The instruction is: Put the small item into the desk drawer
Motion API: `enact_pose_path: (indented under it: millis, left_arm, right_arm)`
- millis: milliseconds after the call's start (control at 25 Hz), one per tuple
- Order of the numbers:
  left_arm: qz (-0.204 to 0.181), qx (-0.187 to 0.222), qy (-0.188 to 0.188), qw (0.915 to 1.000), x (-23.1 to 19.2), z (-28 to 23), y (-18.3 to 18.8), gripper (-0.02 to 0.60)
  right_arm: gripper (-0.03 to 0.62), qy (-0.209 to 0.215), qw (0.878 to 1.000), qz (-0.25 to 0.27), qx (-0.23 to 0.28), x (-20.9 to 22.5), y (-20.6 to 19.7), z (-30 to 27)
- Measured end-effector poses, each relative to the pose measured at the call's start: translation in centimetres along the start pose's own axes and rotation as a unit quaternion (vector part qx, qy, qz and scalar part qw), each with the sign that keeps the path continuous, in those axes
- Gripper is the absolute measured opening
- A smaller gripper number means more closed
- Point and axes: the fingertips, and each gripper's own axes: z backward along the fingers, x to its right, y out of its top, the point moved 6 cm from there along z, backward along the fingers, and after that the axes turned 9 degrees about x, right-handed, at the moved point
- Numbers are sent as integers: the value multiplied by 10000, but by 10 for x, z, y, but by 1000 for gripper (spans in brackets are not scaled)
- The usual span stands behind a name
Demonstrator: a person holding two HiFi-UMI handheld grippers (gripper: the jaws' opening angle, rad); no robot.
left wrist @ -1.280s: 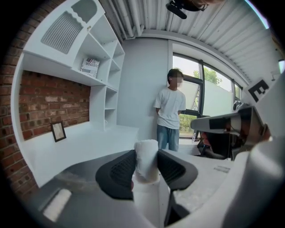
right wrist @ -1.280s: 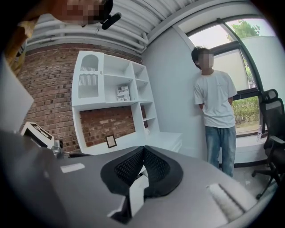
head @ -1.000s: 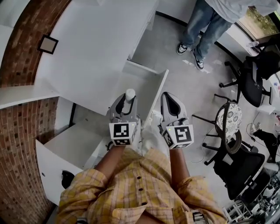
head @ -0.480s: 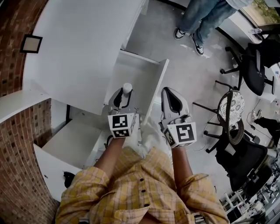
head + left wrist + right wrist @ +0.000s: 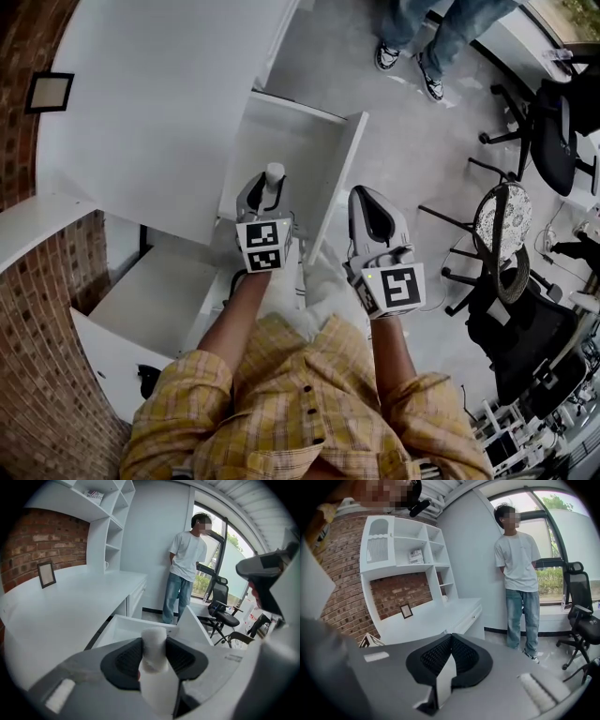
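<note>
The left gripper (image 5: pixel 153 645) clamps a small white plastic bottle (image 5: pixel 157 686) between its black pads. The bottle's long axis runs along the jaws, cap foremost. Beside it, the right gripper (image 5: pixel 449 660) is clenched on nothing. Just ahead of and below the bottle lies the pulled-out white desk drawer (image 5: pixel 345 173). What shows of its floor is bare, and the left hand is nearer.

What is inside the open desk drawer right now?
The part of the drawer that shows holds nothing but its bare white bottom. In the head view its near end is covered by the left gripper, which grips a small white bottle.
</note>
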Motion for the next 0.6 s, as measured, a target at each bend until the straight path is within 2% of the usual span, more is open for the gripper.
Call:
enact_pose_path:
  millis: [200, 600]
  left_arm:
    - [152, -244, 58, 9996, -7, -21, -20, 167]
    - [116, -663, 91, 9977, -18, -59, -60, 167]
  right_arm:
    - [-11, -25, 10000, -3, 30, 6, -10, -2]
    - [-11, -49, 9998, -181, -117, 14, -30, -8]
